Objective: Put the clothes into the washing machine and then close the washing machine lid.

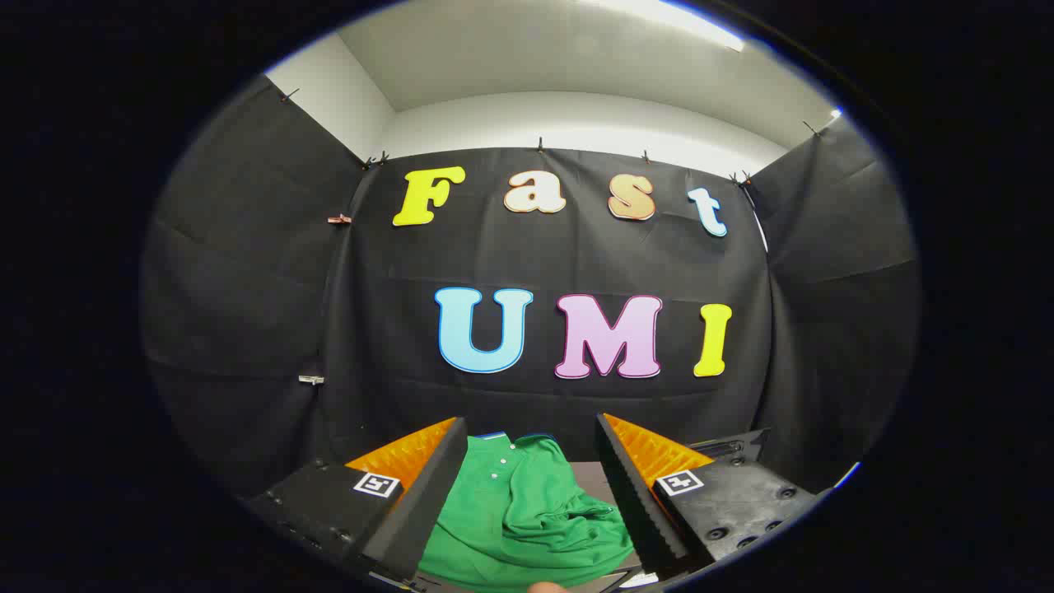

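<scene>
A green polo shirt [527,515] lies crumpled below me, its white-buttoned placket and collar turned toward the far side, folds bunched near my right finger. My gripper [531,494] is held level above it, aimed at the booth's cloth wall [543,263], fingers spread wide and touching nothing, the shirt showing between them. A strip of grey tabletop [589,478] shows beyond the shirt, with open room up to the wall.

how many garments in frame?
1: a green shirt crumpled on the surface between the open gripper fingers. More could be hidden behind the fingers.
</scene>
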### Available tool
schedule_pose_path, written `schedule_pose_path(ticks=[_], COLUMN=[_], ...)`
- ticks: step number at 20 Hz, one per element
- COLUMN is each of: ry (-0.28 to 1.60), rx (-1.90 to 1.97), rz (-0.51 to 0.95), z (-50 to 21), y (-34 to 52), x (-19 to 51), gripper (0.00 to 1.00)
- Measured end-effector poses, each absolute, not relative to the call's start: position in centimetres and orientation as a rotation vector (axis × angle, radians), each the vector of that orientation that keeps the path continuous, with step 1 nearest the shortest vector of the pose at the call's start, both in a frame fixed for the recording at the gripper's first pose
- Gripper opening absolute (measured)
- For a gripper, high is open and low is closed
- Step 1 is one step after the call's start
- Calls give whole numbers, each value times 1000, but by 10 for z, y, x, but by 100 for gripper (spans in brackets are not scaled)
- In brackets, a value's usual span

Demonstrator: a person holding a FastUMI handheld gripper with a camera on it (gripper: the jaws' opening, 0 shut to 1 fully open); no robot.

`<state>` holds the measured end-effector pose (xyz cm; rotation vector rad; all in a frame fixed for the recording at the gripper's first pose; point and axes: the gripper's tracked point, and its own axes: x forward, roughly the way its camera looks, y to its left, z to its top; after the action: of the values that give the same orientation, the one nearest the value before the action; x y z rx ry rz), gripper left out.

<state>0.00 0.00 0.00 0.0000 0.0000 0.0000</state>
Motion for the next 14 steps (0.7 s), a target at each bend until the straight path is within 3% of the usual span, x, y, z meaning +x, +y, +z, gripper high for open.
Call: schedule_pose_path(ticks=[14], ry=[30], rx=[41], rz=[41], z=[-11], y=[19], x=[1], gripper=[97])
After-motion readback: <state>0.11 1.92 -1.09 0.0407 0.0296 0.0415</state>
